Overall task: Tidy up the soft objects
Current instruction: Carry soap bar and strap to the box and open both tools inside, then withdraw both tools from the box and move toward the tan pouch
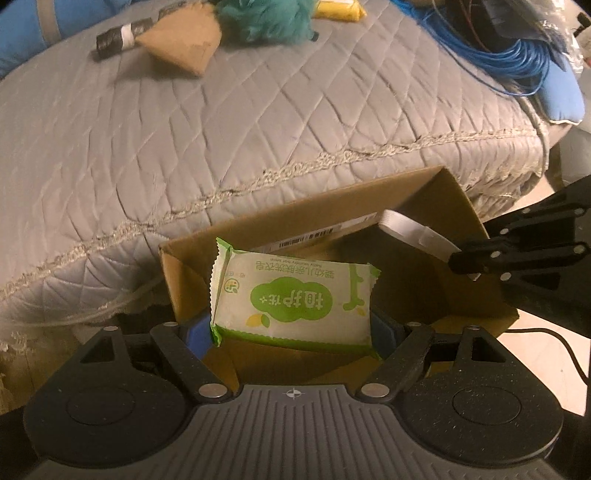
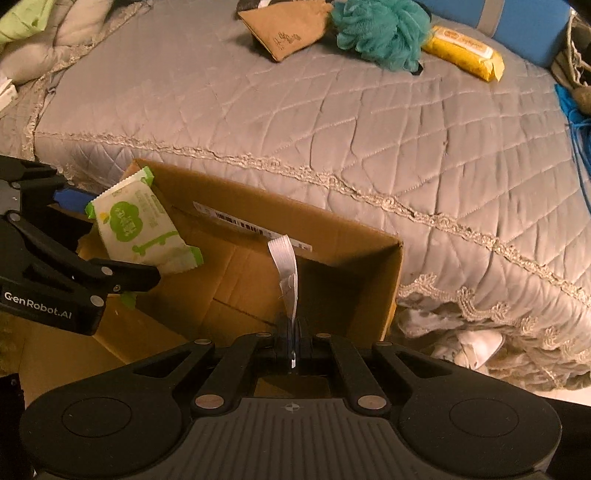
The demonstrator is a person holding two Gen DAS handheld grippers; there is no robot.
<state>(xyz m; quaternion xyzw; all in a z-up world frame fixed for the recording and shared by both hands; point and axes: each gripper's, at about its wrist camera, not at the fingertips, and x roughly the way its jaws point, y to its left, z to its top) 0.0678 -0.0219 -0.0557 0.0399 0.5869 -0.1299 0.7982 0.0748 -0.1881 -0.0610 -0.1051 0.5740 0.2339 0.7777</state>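
A green-and-white soap packet (image 1: 291, 295) is clamped between the blue pads of my left gripper (image 1: 291, 328), which is shut on its two ends. It hangs over the left part of an open cardboard box (image 1: 369, 199) beside the bed. From the right wrist view, the same packet (image 2: 136, 225) sits tilted in the left gripper (image 2: 110, 236) above the box (image 2: 229, 199). My right gripper (image 2: 293, 332) is shut on a white ribbed strap (image 2: 284, 273) that stands up over the box interior. The left wrist view shows that right gripper (image 1: 465, 262) holding the strap (image 1: 406, 229) at the box's right side.
A grey quilted bedspread (image 2: 332, 122) lies behind the box. At its far edge lie a brown pouch (image 2: 288, 29), a teal bath pouf (image 2: 380, 33) and a yellow wipes pack (image 2: 465, 51). Blue cable coils (image 1: 509, 55) lie at the bed's right. Crumpled cloth (image 2: 476, 343) lies on the floor.
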